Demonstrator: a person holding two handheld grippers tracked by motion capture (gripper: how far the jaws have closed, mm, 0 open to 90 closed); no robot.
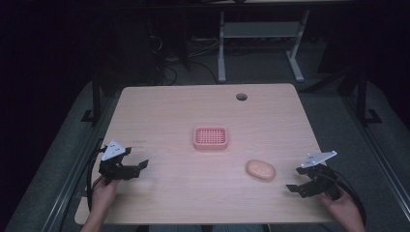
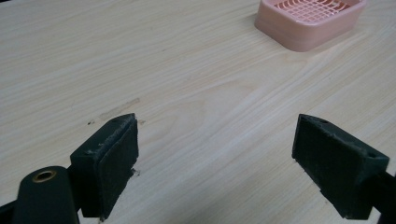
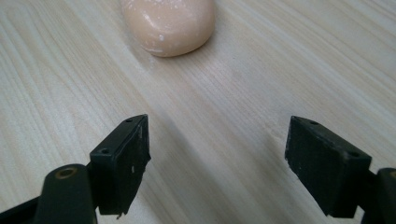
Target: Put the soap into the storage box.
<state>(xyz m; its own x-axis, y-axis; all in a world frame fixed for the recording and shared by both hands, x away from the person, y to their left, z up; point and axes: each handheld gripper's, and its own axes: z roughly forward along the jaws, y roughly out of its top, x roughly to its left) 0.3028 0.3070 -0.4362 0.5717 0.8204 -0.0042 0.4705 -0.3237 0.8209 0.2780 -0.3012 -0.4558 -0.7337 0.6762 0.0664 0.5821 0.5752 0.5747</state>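
Right tongs low on the bench, wide apart with nothing between, aimed at the peach soap at their ten o'clock to grab it; left tongs also wide apart, waiting, pink dish at their one o'clock.

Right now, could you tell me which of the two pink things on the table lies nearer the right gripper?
The soap bar, smooth and rounded, just ahead of the right gripper; the gridded soap dish sits mid-table.
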